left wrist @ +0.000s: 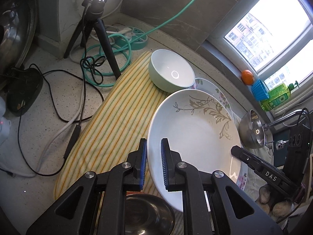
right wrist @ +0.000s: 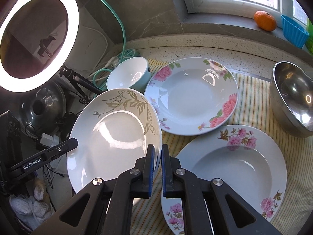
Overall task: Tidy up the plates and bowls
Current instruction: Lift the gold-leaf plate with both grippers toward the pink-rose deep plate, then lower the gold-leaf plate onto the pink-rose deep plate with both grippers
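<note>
White glazed plate with a grey-brown leaf scroll along one side of its rim, shallow well, glossy, no chips visible; held tilted above the striped cloth on the speckled counter, clear of everything beneath it. Left claw is clenched on one edge of the rim, right claw clenched on the opposite edge, so both carry it together. Progress, as judged from the layout: early. Nothing is stacked yet. Two floral plates lie separately on the cloth, the far one with large pink roses, the near one with smaller pink blossoms; their rims overlap or nearly touch, which of the two cannot be told. Pale green bowl with white inside stands alone at the cloth's far end, close to the far floral plate. Steel bowl sits at the right edge of the cloth, and a second steel bowl shows under the left claw. Remaining, by judgement: set the held plate on one of the floral plates, gather the plates into one pile, and group the bowls.
</note>
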Available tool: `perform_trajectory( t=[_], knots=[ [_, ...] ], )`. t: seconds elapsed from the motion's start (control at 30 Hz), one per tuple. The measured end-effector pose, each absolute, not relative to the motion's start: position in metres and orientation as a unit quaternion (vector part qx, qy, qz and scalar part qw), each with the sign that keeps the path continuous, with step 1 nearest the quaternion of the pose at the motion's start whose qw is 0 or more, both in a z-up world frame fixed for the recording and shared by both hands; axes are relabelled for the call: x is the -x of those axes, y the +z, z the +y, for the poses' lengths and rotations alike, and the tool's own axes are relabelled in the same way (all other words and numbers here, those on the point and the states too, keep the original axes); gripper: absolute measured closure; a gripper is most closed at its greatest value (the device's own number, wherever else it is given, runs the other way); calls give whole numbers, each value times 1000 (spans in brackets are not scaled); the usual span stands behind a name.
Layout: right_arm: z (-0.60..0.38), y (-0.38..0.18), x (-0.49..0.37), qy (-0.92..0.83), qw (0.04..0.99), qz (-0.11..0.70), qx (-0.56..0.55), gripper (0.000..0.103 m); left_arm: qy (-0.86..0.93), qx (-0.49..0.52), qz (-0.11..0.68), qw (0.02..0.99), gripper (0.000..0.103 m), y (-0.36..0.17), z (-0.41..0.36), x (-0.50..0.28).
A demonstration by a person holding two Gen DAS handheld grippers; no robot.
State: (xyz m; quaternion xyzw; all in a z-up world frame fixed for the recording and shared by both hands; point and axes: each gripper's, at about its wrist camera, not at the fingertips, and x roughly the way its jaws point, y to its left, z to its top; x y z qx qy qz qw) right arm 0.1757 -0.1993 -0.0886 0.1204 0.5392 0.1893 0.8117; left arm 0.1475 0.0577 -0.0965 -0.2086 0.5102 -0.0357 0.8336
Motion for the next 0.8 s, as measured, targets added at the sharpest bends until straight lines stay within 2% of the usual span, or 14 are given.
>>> perform_trajectory(
  t=[0.8],
  knots=[
    [-308, -101, -132, 130, 812, 552, -141, 97, -87, 199, 530, 820, 91, -106, -42, -131]
  ],
)
